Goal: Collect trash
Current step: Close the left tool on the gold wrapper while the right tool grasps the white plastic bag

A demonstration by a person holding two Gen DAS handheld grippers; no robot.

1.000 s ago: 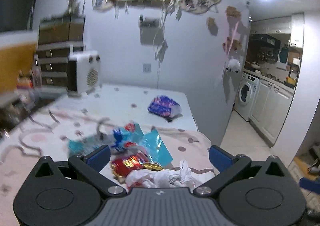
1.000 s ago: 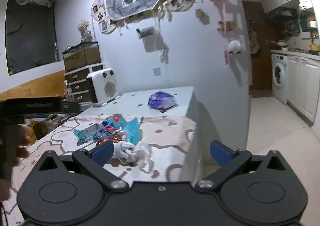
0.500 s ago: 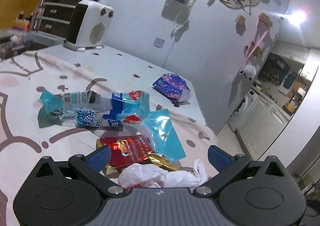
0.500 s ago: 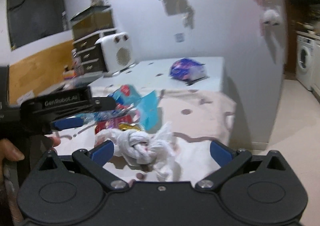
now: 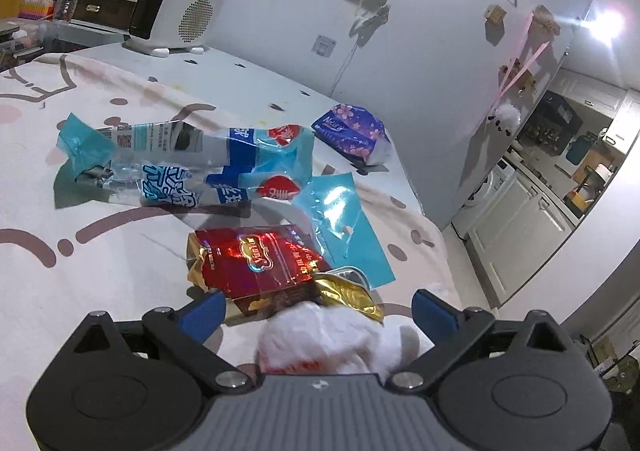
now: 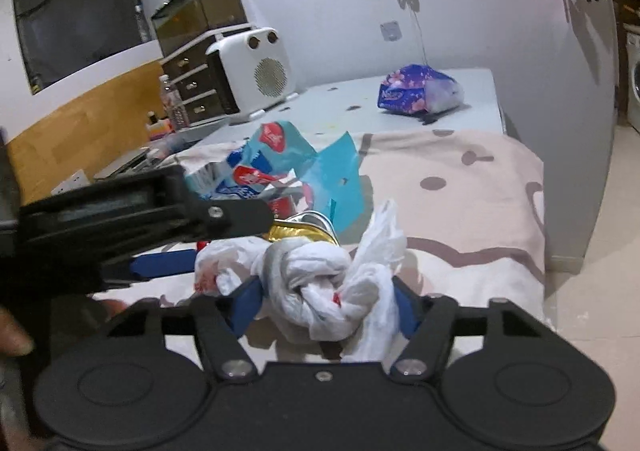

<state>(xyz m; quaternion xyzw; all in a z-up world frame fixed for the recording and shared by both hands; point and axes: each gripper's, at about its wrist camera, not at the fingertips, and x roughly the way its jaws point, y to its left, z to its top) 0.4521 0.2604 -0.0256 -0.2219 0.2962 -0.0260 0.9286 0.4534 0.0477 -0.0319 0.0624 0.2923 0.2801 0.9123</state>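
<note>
Left wrist view first: at nine o'clock I see the long blue-and-white wrapper point(image 5: 188, 167) lying flat on the pink patterned cloth point(image 5: 100, 251), with the white fan heater point(image 5: 176, 3) behind it at eleven o'clock. Toward the centre, the red-and-gold foil bag point(image 5: 260, 259) lies just below the wrapper, and a loose teal plastic sheet point(image 5: 344, 227) overlaps its right edge at about two o'clock from it. Further back, at one o'clock, a purple tissue pack point(image 5: 352, 131) sits on the pale tabletop point(image 5: 240, 79). My left gripper point(image 5: 316, 311) has its jaws wide, easing inward slightly, and they stand on either side of the knotted white plastic bag point(image 5: 332, 335) at six o'clock without pressing it. I see its blue fingers point(image 5: 200, 311) clear of the plastic.

In the right wrist view, the left gripper's black body point(image 6: 132, 211) reaches in from nine o'clock, with part of my hand point(image 6: 12, 335) blurred at the lower left edge. The same knotted white plastic bag point(image 6: 320, 283) lies at the centre, near the table's front edge. My right gripper point(image 6: 328, 303) is closing around it; the bag is between the fingers point(image 6: 248, 303), close to both, but I cannot tell whether they are squeezing it yet. The tissue pack point(image 6: 420, 91) sits at one o'clock.
</note>
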